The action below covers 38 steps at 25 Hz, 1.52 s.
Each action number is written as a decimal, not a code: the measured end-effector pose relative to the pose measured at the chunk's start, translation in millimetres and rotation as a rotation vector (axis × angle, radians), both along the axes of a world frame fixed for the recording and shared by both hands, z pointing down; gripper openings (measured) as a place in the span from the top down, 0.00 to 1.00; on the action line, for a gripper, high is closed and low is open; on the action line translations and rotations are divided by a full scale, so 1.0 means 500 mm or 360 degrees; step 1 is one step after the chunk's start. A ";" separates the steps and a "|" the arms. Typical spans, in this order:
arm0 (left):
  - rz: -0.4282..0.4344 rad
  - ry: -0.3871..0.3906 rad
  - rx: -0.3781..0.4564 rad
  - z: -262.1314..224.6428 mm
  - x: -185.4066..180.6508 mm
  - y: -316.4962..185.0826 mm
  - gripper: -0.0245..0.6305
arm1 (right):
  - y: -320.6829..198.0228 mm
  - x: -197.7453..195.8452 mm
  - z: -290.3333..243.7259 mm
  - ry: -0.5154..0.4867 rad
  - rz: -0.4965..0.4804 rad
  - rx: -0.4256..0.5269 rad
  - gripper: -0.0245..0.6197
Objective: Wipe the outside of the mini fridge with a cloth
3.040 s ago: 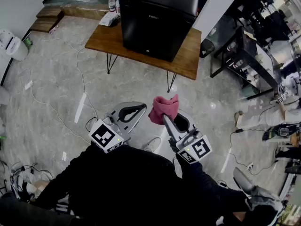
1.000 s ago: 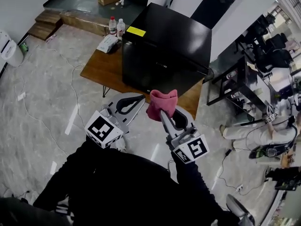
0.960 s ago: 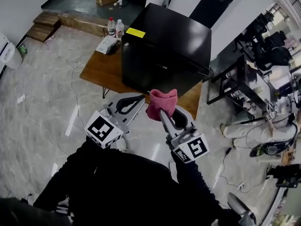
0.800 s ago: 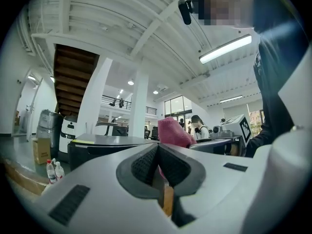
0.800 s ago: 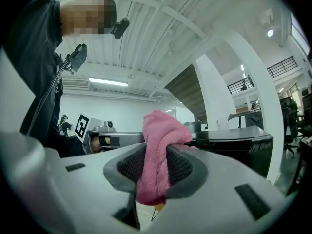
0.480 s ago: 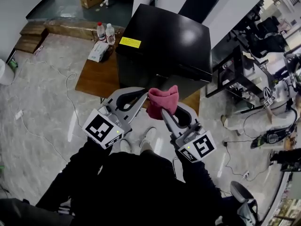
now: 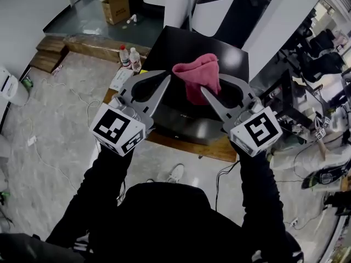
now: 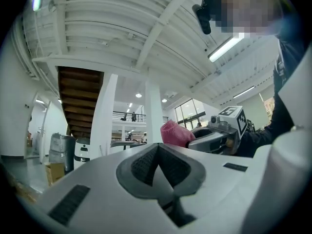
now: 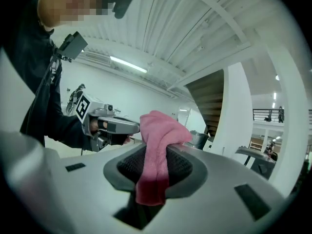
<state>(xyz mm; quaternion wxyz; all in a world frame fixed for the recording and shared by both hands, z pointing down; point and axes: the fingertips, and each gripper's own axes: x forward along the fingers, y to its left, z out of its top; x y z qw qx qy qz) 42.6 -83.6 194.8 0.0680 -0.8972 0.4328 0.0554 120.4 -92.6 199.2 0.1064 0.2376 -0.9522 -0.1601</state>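
Right tongs (image 9: 153, 165) are pinching the pink cloth (image 9: 158, 130). I can see it plainly in the right gripper view: the fabric is squeezed between the two dark pads, a bunch stands above them and a short tail hangs below. Left tongs (image 8: 158, 165) are pressed together with nothing between them, and their ribbed pads meet in a closed V.

From the head view, I've got both tools raised in front of me, side by side and tips forward, apart from each other. The cloth is at the tip of the right one, over the black mini fridge (image 7: 164, 45). From up here I can't tell whether the cloth touches the lid or hangs above it. The left tip is over the fridge's near left part.

The fridge stands on a wooden surface (image 7: 211, 151), whose front edge shows just below the fridge's door. Two plastic bottles (image 7: 130, 58) stand at the left end of that surface, beside the fridge. A cardboard box (image 7: 116, 7) sits on the floor farther back. Both gripper views tilt upward, catching a white ribbed ceiling (image 8: 122, 28), and each sees the other tool across from it.
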 end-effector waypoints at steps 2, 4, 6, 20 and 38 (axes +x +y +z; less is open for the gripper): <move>-0.0061 0.0003 0.0001 -0.019 0.000 -0.050 0.97 | -0.062 -0.003 -0.012 0.0107 -0.0034 -0.0006 0.79; -0.0128 -0.0020 0.0026 -0.032 0.001 -0.100 0.97 | -0.125 -0.011 -0.018 0.0235 -0.0074 0.0038 0.79; -0.0198 -0.0067 0.0046 -0.035 0.004 -0.149 0.97 | -0.190 -0.024 -0.017 0.0346 -0.0116 0.0092 0.79; -0.0361 -0.0164 -0.0157 0.037 -0.059 -0.379 0.97 | -0.580 -0.191 0.204 0.0873 -0.0167 -0.0325 0.79; -0.0120 -0.0190 -0.0261 0.085 0.016 -0.399 0.97 | -0.632 -0.144 0.297 0.1189 0.0100 -0.0274 0.81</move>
